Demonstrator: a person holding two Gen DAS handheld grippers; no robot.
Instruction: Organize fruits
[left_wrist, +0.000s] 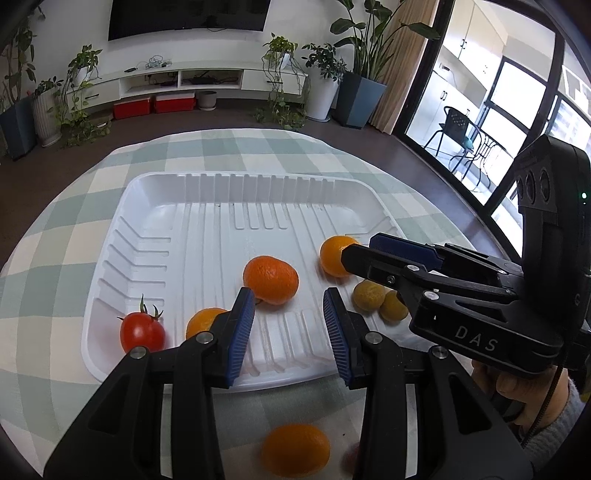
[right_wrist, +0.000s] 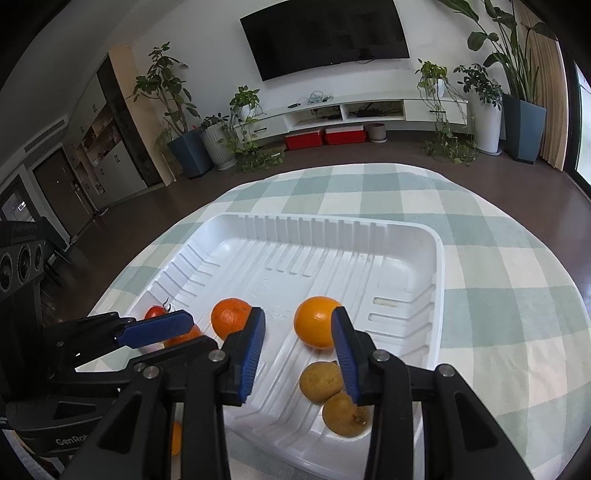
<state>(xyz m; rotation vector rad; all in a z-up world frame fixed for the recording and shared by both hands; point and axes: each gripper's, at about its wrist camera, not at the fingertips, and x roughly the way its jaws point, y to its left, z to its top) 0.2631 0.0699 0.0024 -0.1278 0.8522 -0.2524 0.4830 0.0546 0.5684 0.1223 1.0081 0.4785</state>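
Note:
A white ribbed tray (left_wrist: 147, 206) (right_wrist: 436, 280) lies on the checked tablecloth. It holds three oranges (left_wrist: 270, 279) (left_wrist: 334, 256) (left_wrist: 202, 320), a red tomato (left_wrist: 142, 331) at its left wall, and two yellow-brown small fruits (left_wrist: 368, 294) (right_wrist: 320, 381). One more orange (left_wrist: 295, 449) lies on the cloth before the tray's near rim. My left gripper (left_wrist: 289, 332) is open and empty over the tray's near edge. My right gripper (right_wrist: 299, 354) is open and empty above the tray's near right part, with an orange (right_wrist: 317, 326) just beyond its fingertips.
The round table's cloth (left_wrist: 229, 147) stretches around the tray. Beyond it are a TV stand (right_wrist: 369, 110), potted plants (left_wrist: 321, 85), red boxes (left_wrist: 153, 105) on the floor and a glass door (left_wrist: 480, 122) at the right.

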